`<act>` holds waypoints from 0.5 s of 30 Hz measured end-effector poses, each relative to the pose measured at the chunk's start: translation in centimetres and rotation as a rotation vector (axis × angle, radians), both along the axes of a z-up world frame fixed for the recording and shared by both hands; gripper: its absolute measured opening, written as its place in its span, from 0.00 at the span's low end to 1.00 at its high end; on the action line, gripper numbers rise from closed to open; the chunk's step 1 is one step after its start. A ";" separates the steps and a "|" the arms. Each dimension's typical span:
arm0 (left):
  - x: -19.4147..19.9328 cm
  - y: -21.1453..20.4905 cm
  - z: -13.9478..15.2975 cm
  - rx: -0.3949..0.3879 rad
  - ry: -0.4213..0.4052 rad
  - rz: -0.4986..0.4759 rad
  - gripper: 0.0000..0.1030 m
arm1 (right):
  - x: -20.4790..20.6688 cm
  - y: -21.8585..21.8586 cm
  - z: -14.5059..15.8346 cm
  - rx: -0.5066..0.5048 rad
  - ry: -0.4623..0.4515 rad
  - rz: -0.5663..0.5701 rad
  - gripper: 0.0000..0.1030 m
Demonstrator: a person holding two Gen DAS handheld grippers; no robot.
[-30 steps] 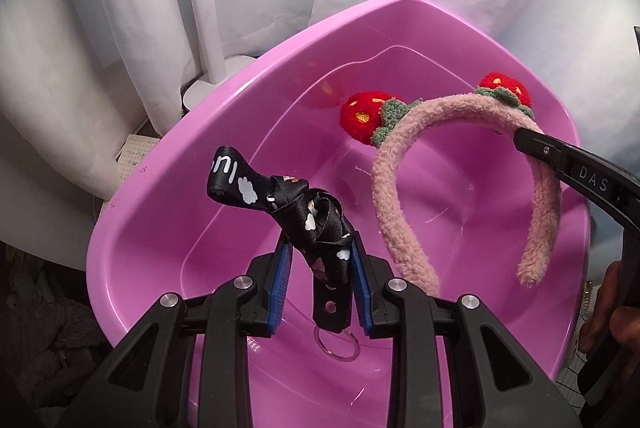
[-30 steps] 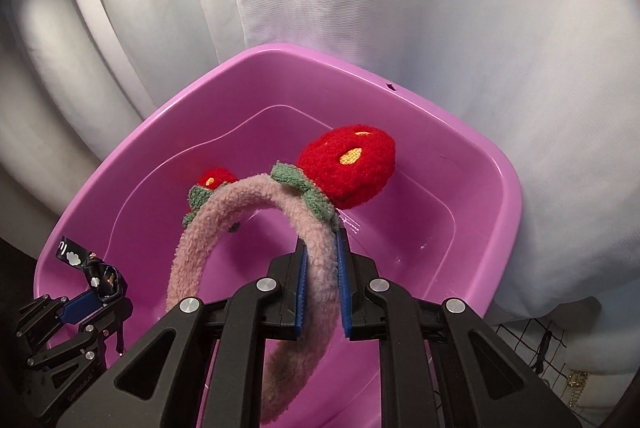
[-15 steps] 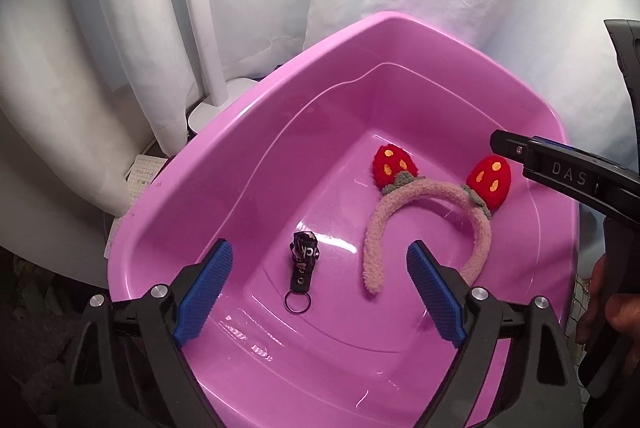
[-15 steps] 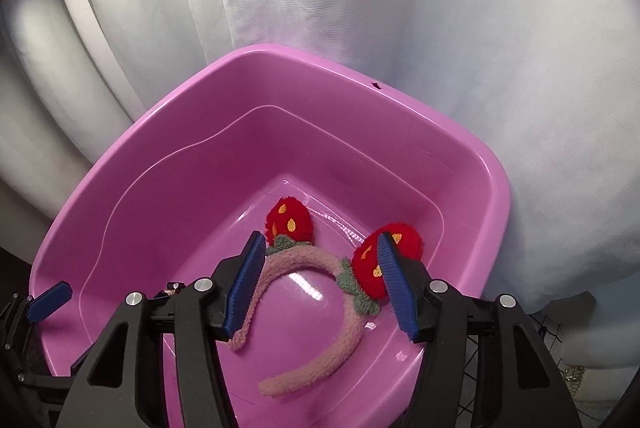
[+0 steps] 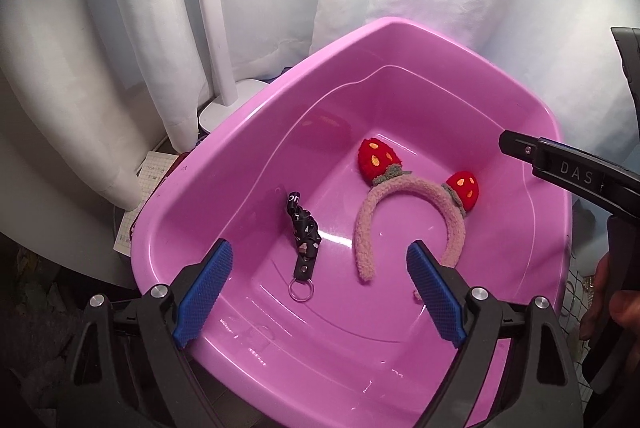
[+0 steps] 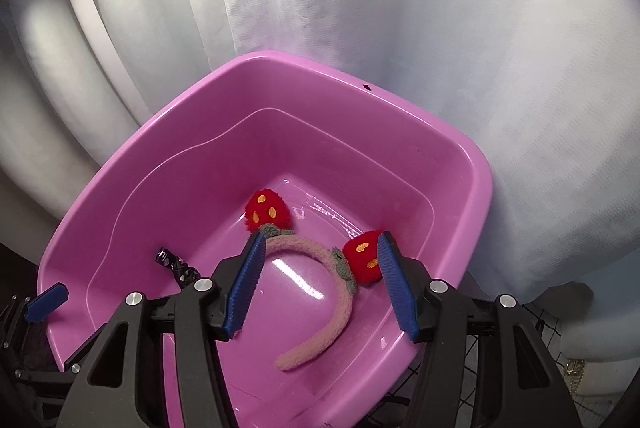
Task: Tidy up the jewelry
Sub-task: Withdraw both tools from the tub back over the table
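Lying loose in the pink basin (image 5: 532,132), headband (image 5: 416,188) and keychain strap (image 5: 304,232) are released; both jaws have just spread, empty.

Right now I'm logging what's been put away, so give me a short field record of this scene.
container: pink plastic tub
item 1: fuzzy pink headband with two red strawberries, lying flat on the tub floor
item 2: black patterned strap keychain with a metal ring, lying beside the headband, apart from it
left hand-held gripper: open, empty, above the tub
right hand-held gripper: open, empty, above the headband
backdrop: white curtain
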State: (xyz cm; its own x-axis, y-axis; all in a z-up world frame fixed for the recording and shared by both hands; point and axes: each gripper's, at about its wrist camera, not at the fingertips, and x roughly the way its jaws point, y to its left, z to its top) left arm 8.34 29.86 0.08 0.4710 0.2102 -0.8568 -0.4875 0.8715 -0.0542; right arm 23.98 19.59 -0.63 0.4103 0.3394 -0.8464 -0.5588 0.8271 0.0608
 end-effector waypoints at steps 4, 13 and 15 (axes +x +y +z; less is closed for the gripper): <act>-0.5 -0.2 0.6 0.011 -0.009 0.009 0.85 | -0.7 -0.7 0.7 0.018 0.000 0.001 0.54; -2.3 -1.3 2.3 0.032 -0.029 0.008 0.86 | -3.5 -4.8 3.6 0.060 -0.029 0.005 0.60; -2.7 -2.0 2.7 0.033 -0.039 -0.002 0.87 | -4.1 -6.8 4.1 0.075 -0.031 -0.015 0.60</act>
State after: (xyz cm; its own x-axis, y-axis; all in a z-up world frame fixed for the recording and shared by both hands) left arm 5.67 27.91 2.77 0.5044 0.2375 -0.8302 -0.4842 0.8738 -0.0442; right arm 19.86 12.80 3.50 0.4412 0.3947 -0.8059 -0.5485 0.8294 0.1059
